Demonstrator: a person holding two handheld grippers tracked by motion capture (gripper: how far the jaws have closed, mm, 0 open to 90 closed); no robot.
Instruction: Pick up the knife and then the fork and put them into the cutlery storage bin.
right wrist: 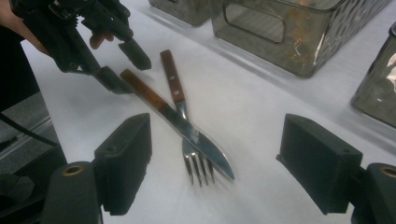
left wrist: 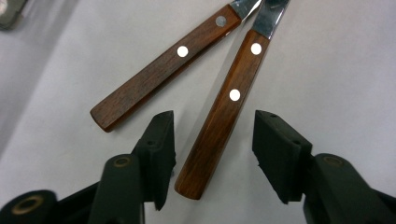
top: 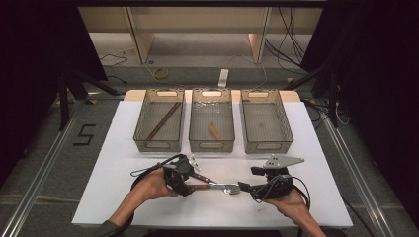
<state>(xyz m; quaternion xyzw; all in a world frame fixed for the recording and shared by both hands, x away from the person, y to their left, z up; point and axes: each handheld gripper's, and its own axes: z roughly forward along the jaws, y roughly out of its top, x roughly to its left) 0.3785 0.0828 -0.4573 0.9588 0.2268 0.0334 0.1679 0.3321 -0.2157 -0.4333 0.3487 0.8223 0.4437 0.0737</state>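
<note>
My left fingers [left wrist: 212, 135] straddle the knife [left wrist: 222, 119] handle, spread, not yet pinching. The knife lies on the white surface [top: 118, 197], crossing over the fork [right wrist: 180, 116]. My right fingers [right wrist: 215, 163] hang spread wide near the fork's prongs.

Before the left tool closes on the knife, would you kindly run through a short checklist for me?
1. Knife handle between the left tool's jaws: ok.
2. Pads pressing on the handle: not ok, gaps on both sides.
3. Fork handle outside the jaws: ok.
4. Knife blade free of the fork: not ok, it lies across it.
5. Right tool open, holding nothing: ok.
6. Mesh basket for knives: cannot tell.
</note>
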